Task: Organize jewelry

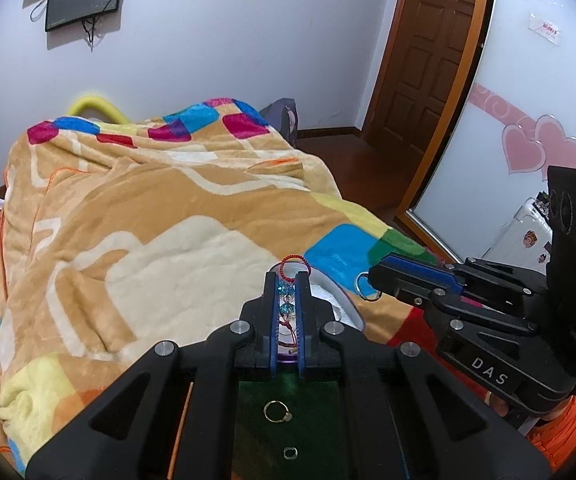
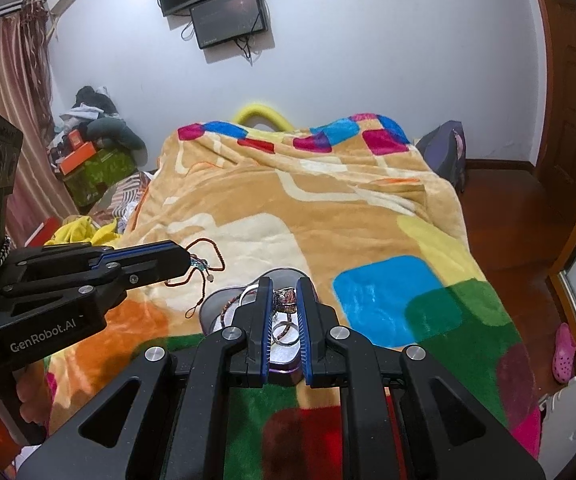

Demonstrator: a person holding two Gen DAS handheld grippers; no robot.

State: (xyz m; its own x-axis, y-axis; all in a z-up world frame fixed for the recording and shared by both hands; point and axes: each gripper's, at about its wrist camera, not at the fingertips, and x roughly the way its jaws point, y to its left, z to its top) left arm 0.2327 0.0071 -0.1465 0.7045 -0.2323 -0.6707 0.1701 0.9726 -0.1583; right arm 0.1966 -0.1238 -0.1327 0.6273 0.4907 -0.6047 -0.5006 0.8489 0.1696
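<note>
Pinching red cord bracelet (image 1: 288, 292) with blue beads, left gripper (image 1: 286, 280) hangs above blanket-covered bed (image 1: 147, 220). Right gripper (image 2: 281, 286) clamps silver ring (image 1: 366, 286) over purple-rimmed jewelry tray (image 2: 223, 300).

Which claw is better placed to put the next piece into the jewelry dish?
Probably left: the left claw is shut on the red cord bracelet, just beside the jewelry dish. The right claw holds a silver ring.

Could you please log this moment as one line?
left gripper: shut on red cord bracelet | right gripper: shut on ring | above jewelry box
</note>
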